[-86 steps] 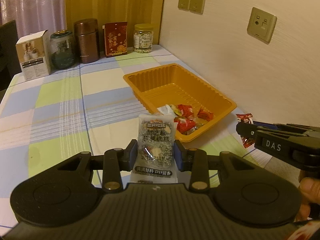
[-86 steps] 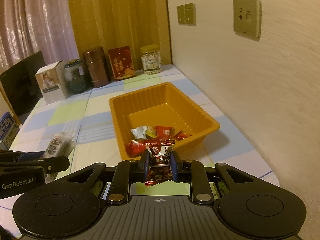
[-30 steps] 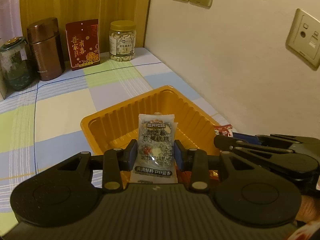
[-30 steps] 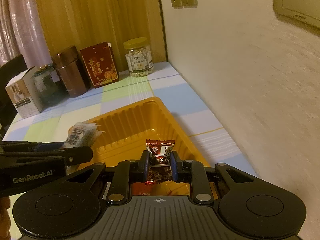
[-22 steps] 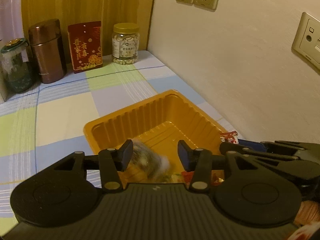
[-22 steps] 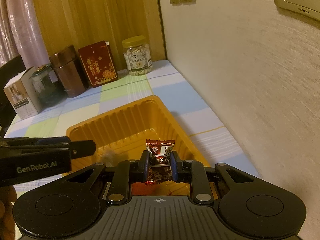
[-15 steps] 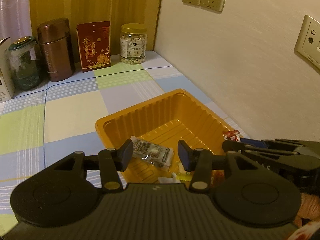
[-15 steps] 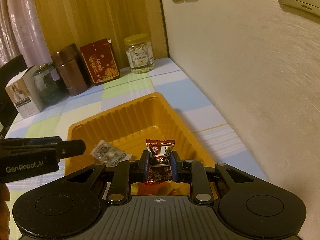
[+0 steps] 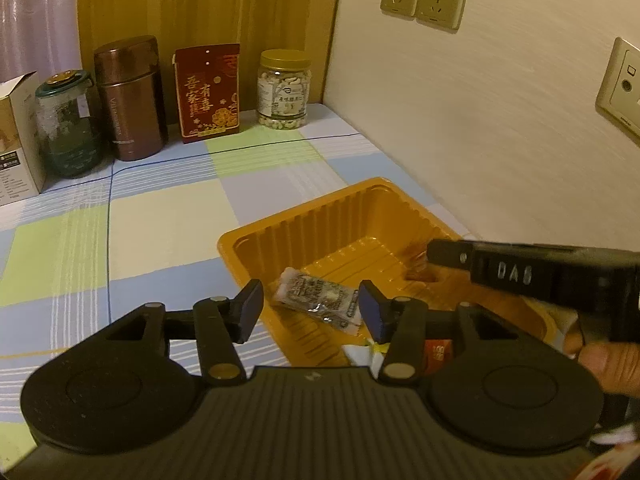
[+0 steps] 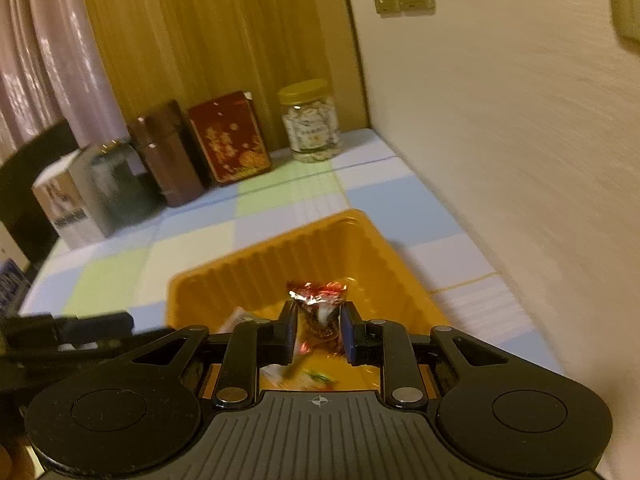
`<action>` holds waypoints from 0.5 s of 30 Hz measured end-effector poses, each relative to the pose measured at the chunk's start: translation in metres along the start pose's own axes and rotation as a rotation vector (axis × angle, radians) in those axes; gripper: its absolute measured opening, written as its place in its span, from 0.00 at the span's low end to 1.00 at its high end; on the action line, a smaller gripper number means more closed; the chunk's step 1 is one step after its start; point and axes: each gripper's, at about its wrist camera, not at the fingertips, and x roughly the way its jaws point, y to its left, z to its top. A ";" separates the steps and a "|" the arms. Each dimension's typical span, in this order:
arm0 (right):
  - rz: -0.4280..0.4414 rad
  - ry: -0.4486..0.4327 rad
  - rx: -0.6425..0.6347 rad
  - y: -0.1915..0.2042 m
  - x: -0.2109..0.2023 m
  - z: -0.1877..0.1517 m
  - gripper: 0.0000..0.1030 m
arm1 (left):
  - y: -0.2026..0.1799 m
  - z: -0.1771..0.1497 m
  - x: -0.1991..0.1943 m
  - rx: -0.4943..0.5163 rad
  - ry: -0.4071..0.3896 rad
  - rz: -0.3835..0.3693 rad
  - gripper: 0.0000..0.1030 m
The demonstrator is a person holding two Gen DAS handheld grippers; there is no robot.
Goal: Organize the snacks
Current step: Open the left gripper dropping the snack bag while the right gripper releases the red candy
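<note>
The orange tray (image 9: pixel 256 240) stands on the checked tablecloth by the wall. My left gripper (image 9: pixel 311 300) hovers over its near end, jaws opening with nothing between them. The grey nut snack packet (image 9: pixel 316 296) lies flat on the tray floor below. In the left wrist view my right gripper (image 9: pixel 436 254) reaches over the tray from the right. In its own view the right gripper (image 10: pixel 319 320) still has the red foil candy (image 10: pixel 318 294) between its pads above the tray (image 10: pixel 280 248), and its jaws are starting to open. The left gripper (image 10: pixel 120 320) shows at the left.
Along the back stand a white box (image 9: pixel 16 140), a glass jar (image 9: pixel 68 124), a brown canister (image 9: pixel 130 100), a red box (image 9: pixel 208 92) and a nut jar (image 9: pixel 284 88). The wall (image 9: pixel 480 120) runs close along the tray's right. Other wrapped sweets (image 9: pixel 438 354) lie at the tray's near end.
My left gripper opened and dropped the nut packet, which now lies in the tray. The right gripper swung further over the tray with the candy.
</note>
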 end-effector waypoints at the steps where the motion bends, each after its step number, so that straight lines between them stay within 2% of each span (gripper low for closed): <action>1: 0.006 -0.005 0.017 -0.001 0.000 0.001 0.35 | 0.001 -0.001 -0.001 0.002 -0.001 0.011 0.49; 2: 0.010 -0.012 0.032 -0.003 0.000 0.001 0.62 | 0.003 -0.002 -0.002 0.001 -0.003 0.018 0.52; 3: 0.011 -0.024 0.046 -0.005 -0.003 0.001 0.72 | 0.005 -0.004 -0.004 -0.003 -0.006 0.026 0.55; 5: 0.002 -0.036 0.052 -0.007 -0.008 0.000 0.72 | 0.008 -0.008 -0.008 -0.012 -0.011 0.039 0.68; 15: -0.068 -0.017 0.073 -0.013 -0.047 -0.019 0.72 | 0.017 -0.030 -0.044 -0.060 -0.014 0.070 0.95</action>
